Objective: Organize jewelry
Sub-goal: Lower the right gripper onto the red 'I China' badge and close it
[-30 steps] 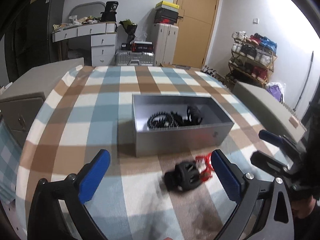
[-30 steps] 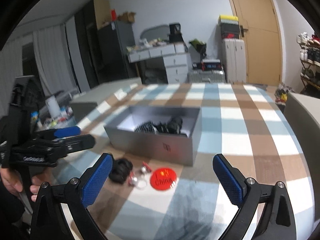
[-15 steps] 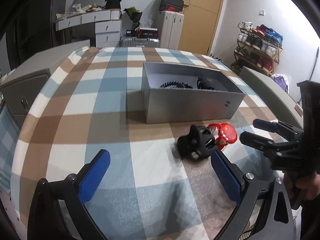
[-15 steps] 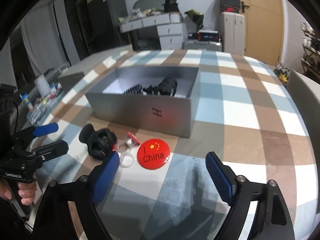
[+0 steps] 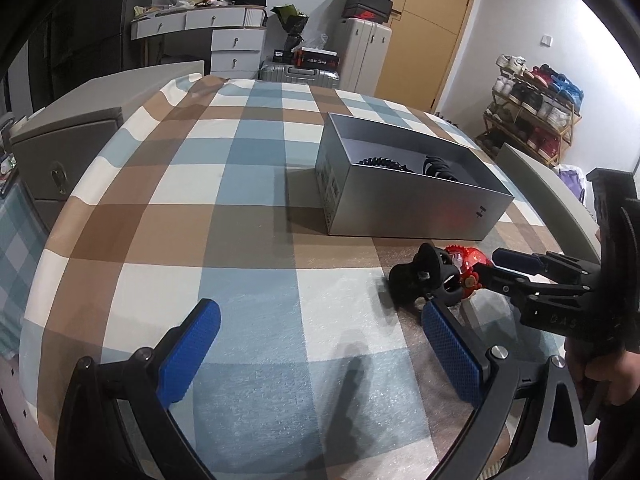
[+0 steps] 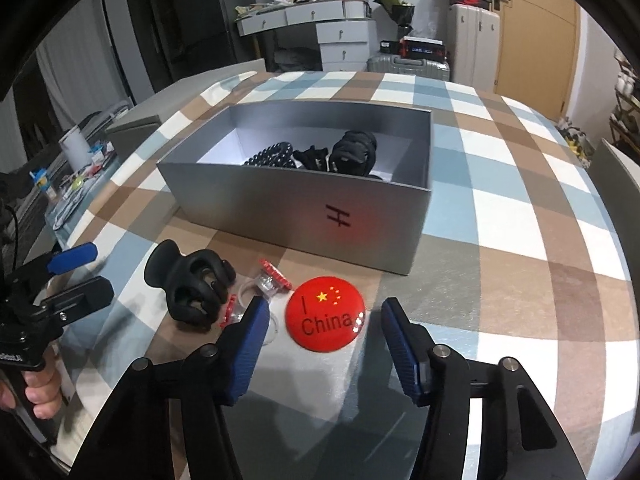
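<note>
The right gripper [image 6: 322, 330], jaws apart, straddles the round red "China" badge [image 6: 326, 312] beside the open grey metal box [image 6: 304, 200]; the left gripper [image 5: 320, 344], agape, faces bare checked tablecloth [image 5: 248, 216]. Only the right view shows what may be clear rings [image 6: 256, 292] by the black plastic claw clip [image 6: 192, 288]

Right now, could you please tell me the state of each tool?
Left tool: open, holding nothing, above the tablecloth.
Right tool: open, holding nothing, fingers on either side of the red badge.
</note>
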`<state>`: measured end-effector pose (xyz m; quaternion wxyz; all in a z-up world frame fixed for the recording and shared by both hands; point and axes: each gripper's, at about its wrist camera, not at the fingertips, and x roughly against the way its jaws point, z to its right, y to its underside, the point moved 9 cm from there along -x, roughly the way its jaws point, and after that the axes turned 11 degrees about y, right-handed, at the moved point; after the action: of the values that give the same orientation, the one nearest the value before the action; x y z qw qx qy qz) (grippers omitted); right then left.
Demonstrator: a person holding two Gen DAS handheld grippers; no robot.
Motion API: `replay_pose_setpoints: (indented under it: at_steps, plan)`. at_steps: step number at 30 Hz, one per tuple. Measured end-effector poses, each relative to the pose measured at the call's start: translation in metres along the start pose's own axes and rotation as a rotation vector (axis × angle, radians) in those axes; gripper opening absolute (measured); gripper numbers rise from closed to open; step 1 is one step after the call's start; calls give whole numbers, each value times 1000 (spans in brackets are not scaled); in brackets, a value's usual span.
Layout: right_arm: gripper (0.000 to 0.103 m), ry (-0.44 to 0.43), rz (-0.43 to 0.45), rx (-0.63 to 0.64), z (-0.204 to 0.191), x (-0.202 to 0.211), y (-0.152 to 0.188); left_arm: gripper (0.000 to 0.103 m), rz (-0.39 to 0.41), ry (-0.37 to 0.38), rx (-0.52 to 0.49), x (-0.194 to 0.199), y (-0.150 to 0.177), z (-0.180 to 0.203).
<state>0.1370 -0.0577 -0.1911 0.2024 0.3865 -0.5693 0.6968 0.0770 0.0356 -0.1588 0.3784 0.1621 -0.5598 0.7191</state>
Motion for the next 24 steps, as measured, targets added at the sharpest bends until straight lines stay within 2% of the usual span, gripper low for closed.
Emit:
replay_pose_setpoints:
  at_steps: [6, 11, 15, 24]
  plan:
    - [40, 31, 0, 11, -1, -2, 0, 99, -14, 4, -7, 0, 3, -1]
    - [39, 61, 21, 49, -4, 0, 1, 99, -15, -5, -3, 2, 3, -3]
    - [26, 115, 69, 92, -4, 6, -1, 99, -11, -7, -6, 3, 2, -1]
    - [28, 14, 35, -2, 4, 3, 1, 99, -19, 0, -28, 2, 1, 7]
